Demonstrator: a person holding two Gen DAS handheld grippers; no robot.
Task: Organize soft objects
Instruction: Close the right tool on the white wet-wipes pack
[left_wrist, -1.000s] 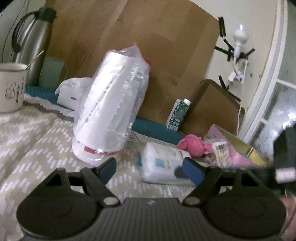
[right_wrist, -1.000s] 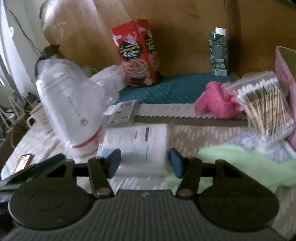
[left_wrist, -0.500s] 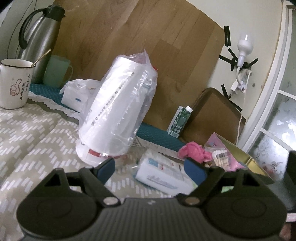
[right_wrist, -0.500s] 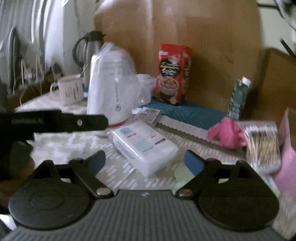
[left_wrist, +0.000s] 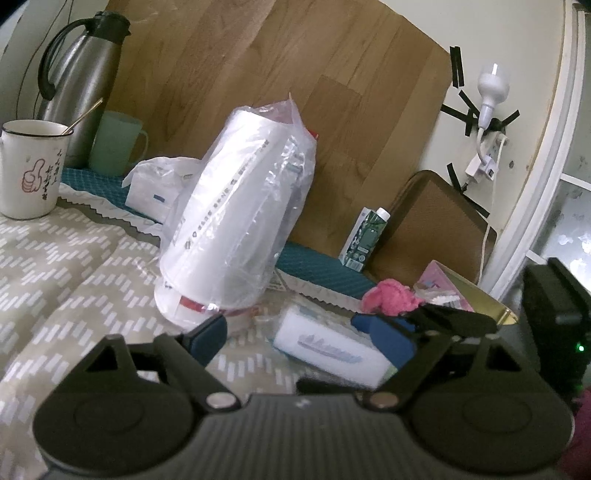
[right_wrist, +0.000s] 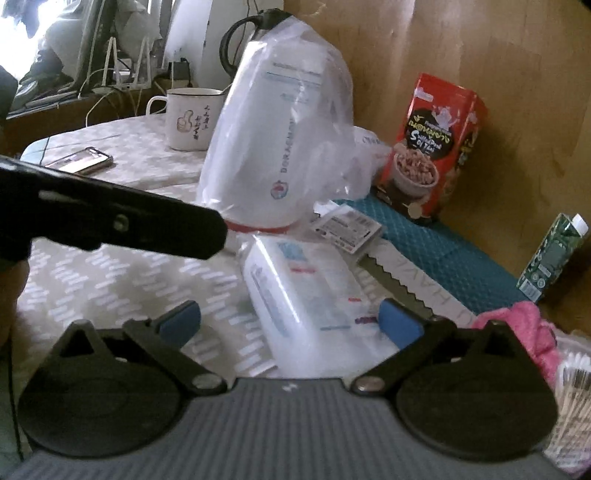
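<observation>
A white wrapped tissue pack (left_wrist: 332, 347) lies flat on the patterned cloth. My left gripper (left_wrist: 295, 338) hovers just before it with its jaws opening and nothing pressed between the pads. My right gripper (right_wrist: 290, 321) is open, and the tissue pack (right_wrist: 306, 295) lies between its blue pads without touching them. One left finger (right_wrist: 129, 221) reaches in from the left in the right wrist view. A pink cloth (left_wrist: 391, 299) is bunched beside a pink tin (left_wrist: 480, 295). Next to the pink cloth (right_wrist: 517, 325) is a bag of cotton swabs (right_wrist: 576, 380).
A white kettle in a plastic bag (left_wrist: 236, 221) stands behind the pack. At the back are a steel flask (left_wrist: 85, 81), a green cup (left_wrist: 114, 144) and an enamel mug (left_wrist: 31, 170). A red snack box (right_wrist: 432, 147), a green carton (right_wrist: 554, 258) and a phone (right_wrist: 81, 160) also stand about.
The right gripper rolled upright, spread its jaws wide and came in over the tissue pack. It now shows at the right of the left wrist view. The left jaws widened a little.
</observation>
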